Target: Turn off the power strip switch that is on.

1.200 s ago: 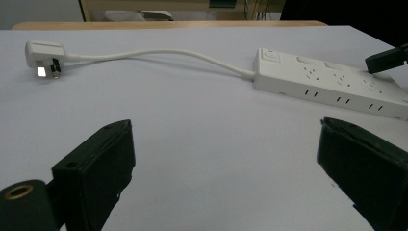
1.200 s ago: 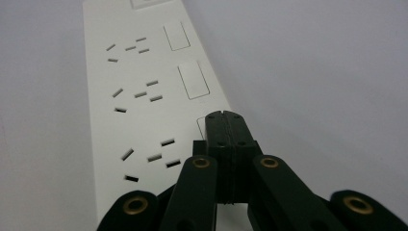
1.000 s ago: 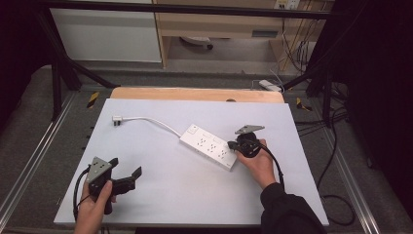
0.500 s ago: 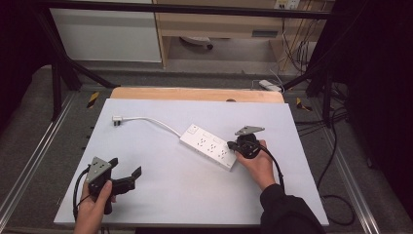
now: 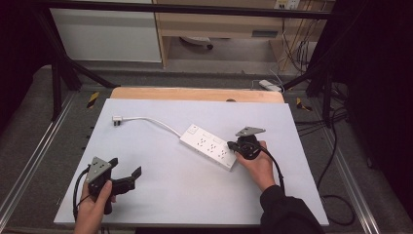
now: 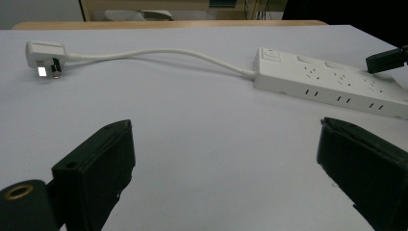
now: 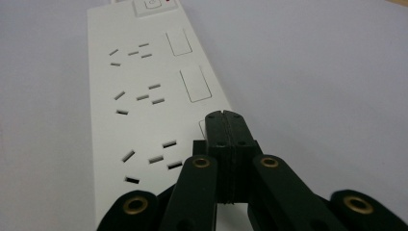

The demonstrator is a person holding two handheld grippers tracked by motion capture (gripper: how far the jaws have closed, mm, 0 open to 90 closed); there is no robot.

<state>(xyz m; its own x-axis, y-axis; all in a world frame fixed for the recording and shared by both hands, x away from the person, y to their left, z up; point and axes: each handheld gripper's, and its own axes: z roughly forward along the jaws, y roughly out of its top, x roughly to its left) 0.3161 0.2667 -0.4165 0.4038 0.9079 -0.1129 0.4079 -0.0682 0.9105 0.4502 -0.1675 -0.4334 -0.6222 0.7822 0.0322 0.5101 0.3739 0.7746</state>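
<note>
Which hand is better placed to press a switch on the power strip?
Right. The right gripper hangs over the near end of the power strip with its fingers together, near the switches. The left gripper is open, far off across the table.

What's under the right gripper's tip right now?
The right gripper, jaws closed together, sits over the white power strip, above its third small switch by the nearest socket group. That switch is mostly covered, and whether the tip touches it cannot be told.
</note>
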